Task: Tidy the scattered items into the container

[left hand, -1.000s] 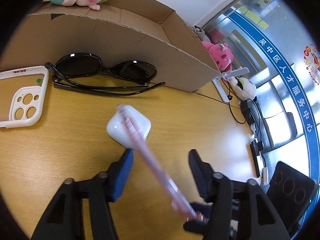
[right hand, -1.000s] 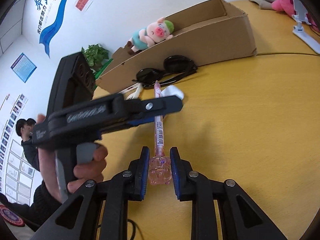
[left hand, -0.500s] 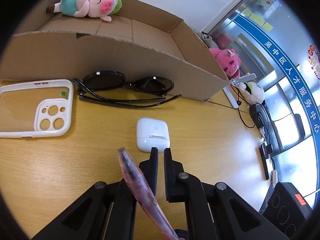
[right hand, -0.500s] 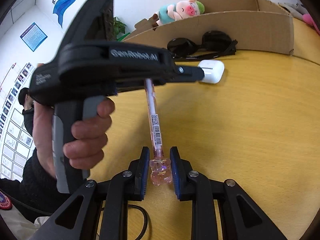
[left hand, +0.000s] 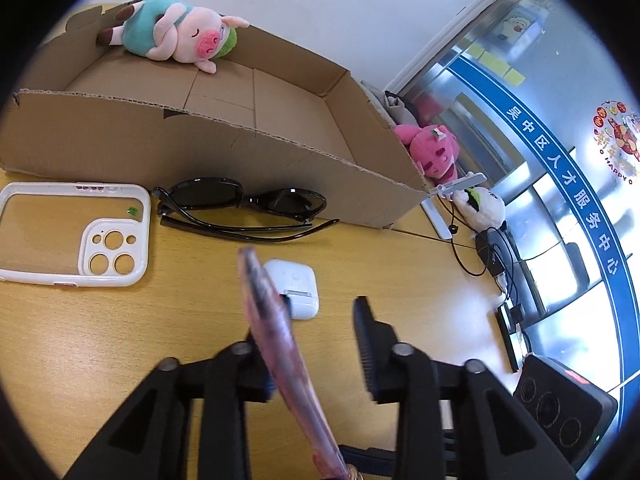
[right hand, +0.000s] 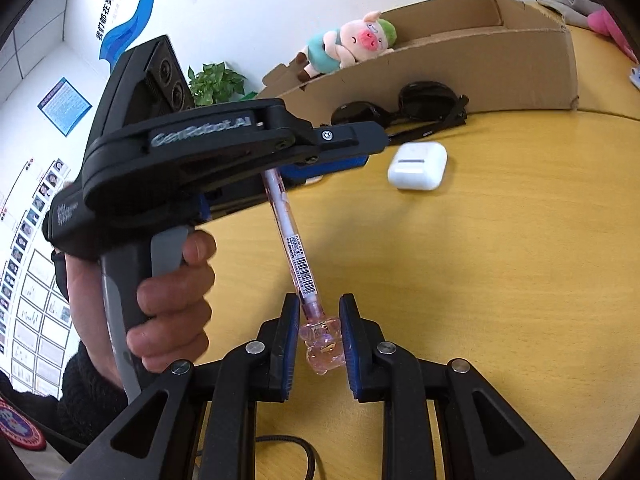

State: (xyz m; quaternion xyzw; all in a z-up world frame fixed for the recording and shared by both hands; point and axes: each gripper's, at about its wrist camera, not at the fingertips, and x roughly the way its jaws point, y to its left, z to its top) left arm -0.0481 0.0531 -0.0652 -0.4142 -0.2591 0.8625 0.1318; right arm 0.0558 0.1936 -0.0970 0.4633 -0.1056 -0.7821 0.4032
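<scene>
Office corner, white wall with blue banner; yellow wooden table (right hand: 520,260).

Cardboard box (left hand: 240,148): open-topped, at the table's far edge; plush pig (left hand: 176,34) lying on its back wall.

Sunglasses (left hand: 244,210): folded, just in front of the box.

Phone case (left hand: 72,232): white, flat, left of the sunglasses; seen in the left wrist view only.

Earbud case (right hand: 417,165): white, on the table, near the left gripper's tips.

Pen (right hand: 294,242): pink, long axis running away from the right gripper (right hand: 320,340), tilted up-left, figurine cap nearest. The right gripper's jaws are clenched on the cap end.

Left gripper (left hand: 320,320): jaws spread; the blurred pen crosses in front of its left finger. The right wrist view alone shows the hand (right hand: 168,304) on its handle.
</scene>
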